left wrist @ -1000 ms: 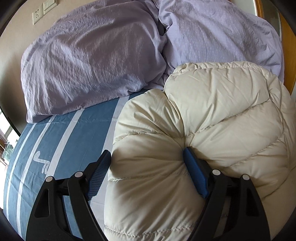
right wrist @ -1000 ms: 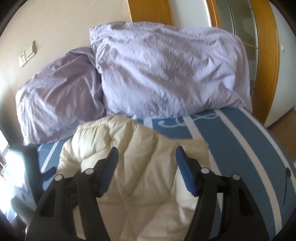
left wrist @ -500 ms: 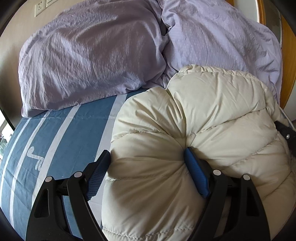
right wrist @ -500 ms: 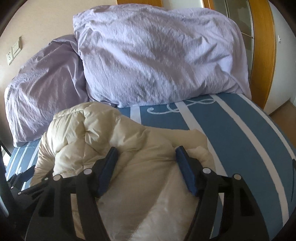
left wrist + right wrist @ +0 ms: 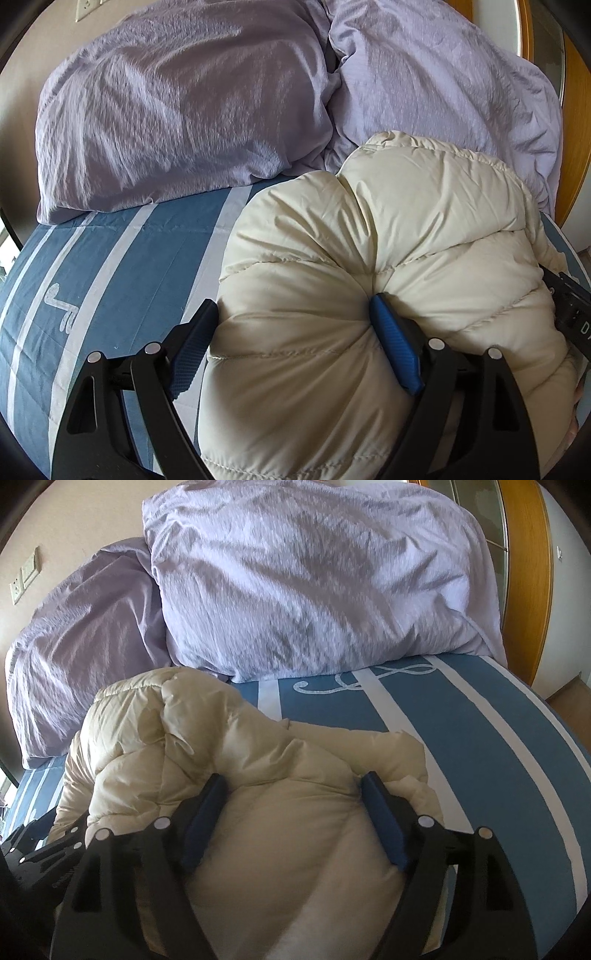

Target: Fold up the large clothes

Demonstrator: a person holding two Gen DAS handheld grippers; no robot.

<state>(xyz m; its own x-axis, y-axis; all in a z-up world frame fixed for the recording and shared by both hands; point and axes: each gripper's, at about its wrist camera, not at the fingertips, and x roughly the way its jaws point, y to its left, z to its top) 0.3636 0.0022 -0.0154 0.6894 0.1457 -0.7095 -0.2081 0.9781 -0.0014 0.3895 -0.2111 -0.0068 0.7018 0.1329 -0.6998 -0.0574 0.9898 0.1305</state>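
Cream jacket (image 5: 388,258), one, lies bunched on the bed (image 5: 110,258) below two pillows (image 5: 184,103). Left gripper (image 5: 295,328) seemingly squeezes a wide fold; right gripper (image 5: 293,801), jaws just widening, straddles it.

I see a bed (image 5: 461,716) in blue sheet with white stripes, two lilac pillows (image 5: 314,576) at its head edge against a beige wall (image 5: 66,520) with switch plates (image 5: 26,576); a wooden frame (image 5: 528,572) stands right, daylight left.
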